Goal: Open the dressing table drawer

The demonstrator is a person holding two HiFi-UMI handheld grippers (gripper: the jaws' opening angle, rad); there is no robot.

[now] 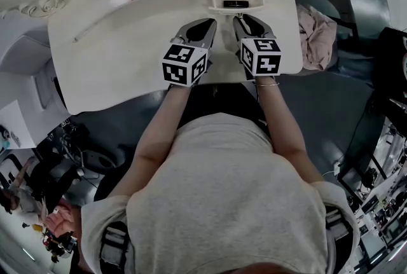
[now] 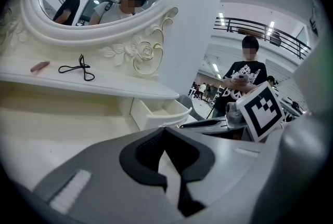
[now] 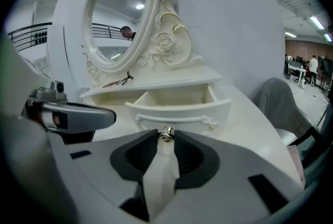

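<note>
Tightly, my right gripper (image 3: 165, 141) is pinching the small silver metal knob (image 3: 166, 134) of the white carved drawer (image 3: 182, 108) ahead; pulling crookedly is risking slippage. My left gripper (image 2: 165, 134) is idling closed, empty.

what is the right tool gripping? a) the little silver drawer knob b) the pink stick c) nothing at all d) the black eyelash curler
a: in the right gripper view the right tool has its jaws closed on the small silver metal knob at the front of the open white wooden drawer.
</note>
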